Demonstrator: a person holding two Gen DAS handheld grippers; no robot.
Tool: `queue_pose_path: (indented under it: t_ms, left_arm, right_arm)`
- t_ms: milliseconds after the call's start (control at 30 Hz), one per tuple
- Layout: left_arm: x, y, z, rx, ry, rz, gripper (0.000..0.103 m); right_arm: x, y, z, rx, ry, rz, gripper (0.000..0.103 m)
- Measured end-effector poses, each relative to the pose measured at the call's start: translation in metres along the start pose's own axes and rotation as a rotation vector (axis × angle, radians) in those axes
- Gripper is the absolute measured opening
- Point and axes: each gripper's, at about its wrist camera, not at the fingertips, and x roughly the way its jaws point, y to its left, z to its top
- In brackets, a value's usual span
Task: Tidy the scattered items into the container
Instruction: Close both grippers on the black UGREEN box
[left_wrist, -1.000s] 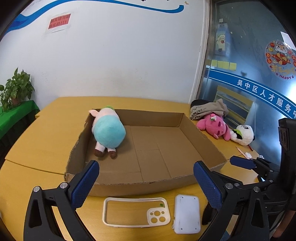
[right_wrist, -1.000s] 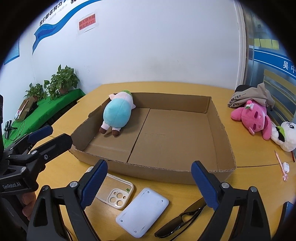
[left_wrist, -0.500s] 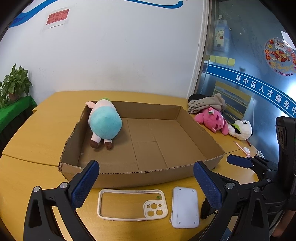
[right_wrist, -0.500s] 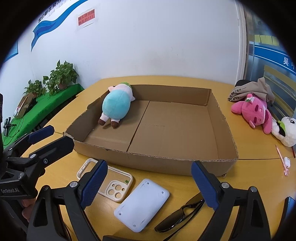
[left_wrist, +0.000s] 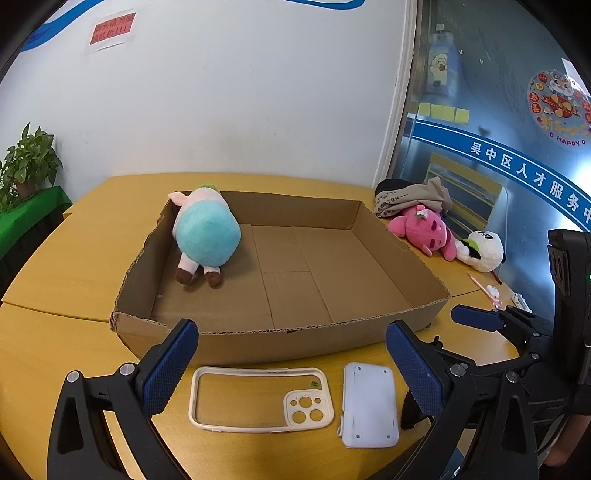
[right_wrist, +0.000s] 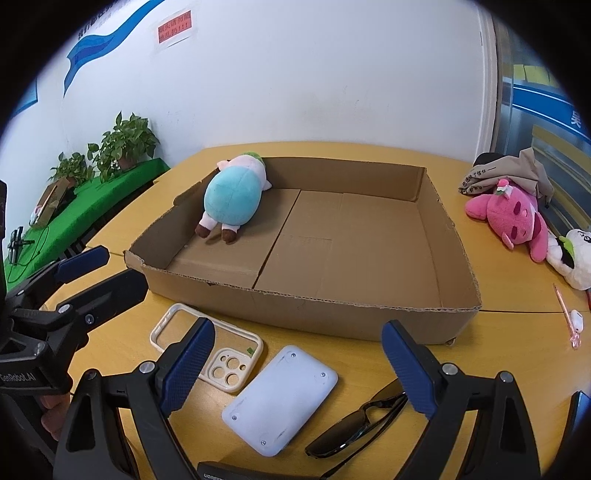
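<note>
White lettering runs along the blue band (left_wrist: 517, 162) on the glass wall, reading "吴中区人才服务中" before the frame edge cuts it off. Above it, the round festive sticker (left_wrist: 559, 107) carries "O HAPPY O" along its lower rim (its red Chinese characters are too small to make out). On the white wall, the red notice (left_wrist: 112, 33) shows a line of characters ending in "!!!", the rest blurred. In the right wrist view, the left gripper's black body (right_wrist: 22, 373) bears "GenRobot.AI" in white print. The grey cloth bag (right_wrist: 480, 181) has dark writing on it, too small to read.
</note>
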Motion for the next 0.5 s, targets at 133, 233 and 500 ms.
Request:
queue_pose_path:
  t_ms: [133,233,500]
  left_arm:
    - [0.002,-0.001,-0.005,-0.009,0.028,-0.025,0.103]
    - [0.004,-0.003,-0.014,-0.005,0.081,-0.044,0.103]
    - [0.012,-0.015,-0.062,0.072,0.275,-0.208,0.103]
  right_arm:
    - [0.000,-0.006,-0.005,-0.004,0.011,0.001,0.092]
    - [-0.001,-0.010,-0.015,-0.004,0.012,0.043,0.092]
    - [-0.016,-0.029,-0.088,-0.028,0.107,0.274,0.093]
